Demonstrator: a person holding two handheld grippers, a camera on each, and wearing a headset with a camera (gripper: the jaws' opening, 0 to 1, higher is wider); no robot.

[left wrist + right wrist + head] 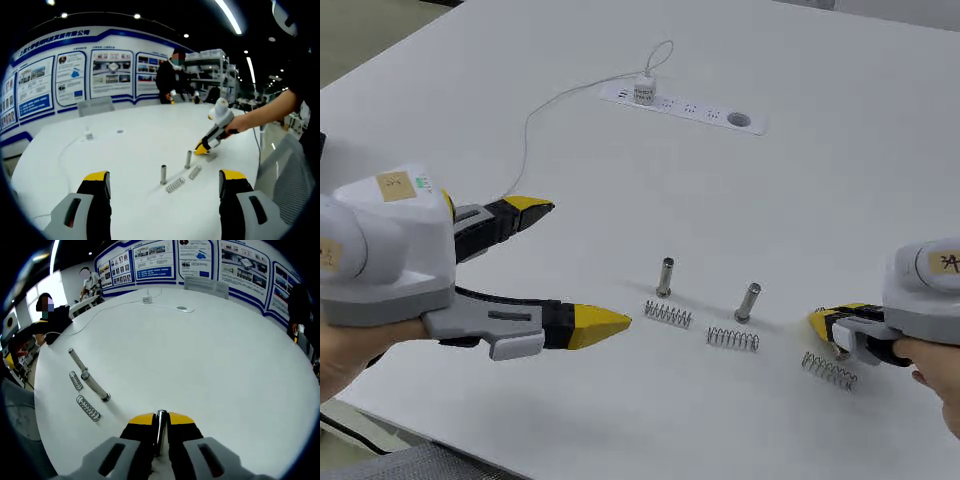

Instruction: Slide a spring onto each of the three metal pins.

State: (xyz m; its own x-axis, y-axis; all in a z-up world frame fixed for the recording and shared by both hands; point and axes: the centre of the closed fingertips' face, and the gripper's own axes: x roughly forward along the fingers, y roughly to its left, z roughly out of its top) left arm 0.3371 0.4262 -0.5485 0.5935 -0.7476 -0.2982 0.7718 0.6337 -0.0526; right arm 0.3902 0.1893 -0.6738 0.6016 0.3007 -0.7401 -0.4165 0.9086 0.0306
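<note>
Down at the right edge of the head view, the right gripper (pixel 823 322) is clenched on a pin (pixel 160 430), which its own view shows clamped between the yellow jaw tips at bottom centre. Just below those tips in the head view lies a spring (pixel 829 370). Left of it, near the frame's centre, two more pins stand upright on the white table (pixel 620 420). The second pin (pixel 749 301) has a second spring (pixel 733 339) lying just below it, and the third pin (pixel 665 277) has a third spring (pixel 668 315) close below it. At the left of the frame the left gripper (pixel 582 262) hangs released, jaws spread wide, touching nothing. Toward the top centre a power strip (pixel 685 107) lies flat with a white plug (pixel 645 90) and a cable (pixel 527 130).
</note>
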